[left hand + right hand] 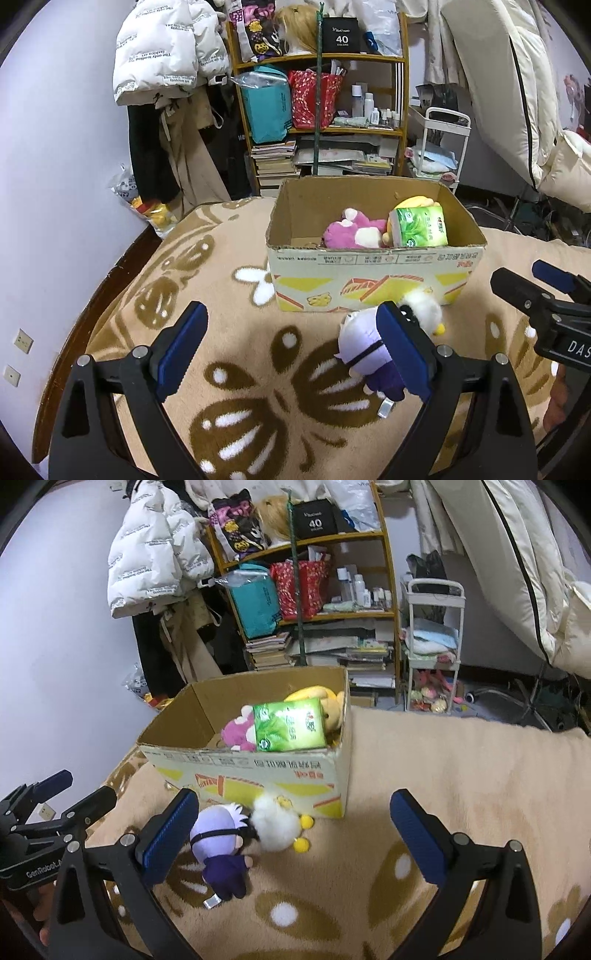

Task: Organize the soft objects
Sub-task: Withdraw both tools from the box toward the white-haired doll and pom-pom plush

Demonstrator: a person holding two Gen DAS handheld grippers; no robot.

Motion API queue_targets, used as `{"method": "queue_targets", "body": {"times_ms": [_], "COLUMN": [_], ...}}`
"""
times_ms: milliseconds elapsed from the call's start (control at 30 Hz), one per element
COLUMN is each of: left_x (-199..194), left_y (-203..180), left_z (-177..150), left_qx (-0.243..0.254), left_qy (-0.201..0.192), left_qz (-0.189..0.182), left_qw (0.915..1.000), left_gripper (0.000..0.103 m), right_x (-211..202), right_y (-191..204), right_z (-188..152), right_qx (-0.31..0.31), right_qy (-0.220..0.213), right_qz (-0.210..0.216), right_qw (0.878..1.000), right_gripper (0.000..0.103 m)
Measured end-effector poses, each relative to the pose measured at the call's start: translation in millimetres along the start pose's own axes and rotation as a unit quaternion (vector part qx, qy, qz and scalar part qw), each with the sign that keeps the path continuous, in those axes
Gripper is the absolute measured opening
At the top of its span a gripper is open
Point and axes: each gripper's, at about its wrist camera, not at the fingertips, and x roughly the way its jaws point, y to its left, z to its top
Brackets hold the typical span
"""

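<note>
Both wrist views near, sharing box (373,266)

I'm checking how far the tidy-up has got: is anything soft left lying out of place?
Yes. A purple-clad doll and a white fluffy toy lie on the blanket in front of the cardboard box, while the other soft things already sit inside it.

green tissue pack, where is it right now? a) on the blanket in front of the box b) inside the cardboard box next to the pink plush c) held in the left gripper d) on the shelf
b: the green tissue pack lies inside the cardboard box, beside the pink plush, and neither gripper touches it.
</note>
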Motion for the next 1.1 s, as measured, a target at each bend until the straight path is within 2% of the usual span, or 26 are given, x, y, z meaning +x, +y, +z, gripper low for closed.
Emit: {"method": "queue_targets", "body": {"times_ms": [600, 933, 1100], "left_x": [36, 55, 63], "left_y": [-9, -17, -28], "left_z": [-6, -7, -9], "left_qx": [0.007, 0.003, 0.02], "left_qy": [0.038, 0.053, 0.053], "left_qz": [-0.003, -0.025, -0.028], "left_qw": [0.9993, 0.9983, 0.998], "left_gripper": [0.092, 0.092, 0.092], "right_x": [28, 44, 54], "right_y": [-6, -10, -14], "right_z": [-5, -6, -7], "right_qx": [0.019, 0.038, 0.048], "right_qy": [0.036, 0.05, 0.06], "right_qz": [-0.005, -0.002, 0.0], "right_qw": [0.999, 0.998, 0.997], "right_gripper": [0.103, 0.103, 0.103]}}
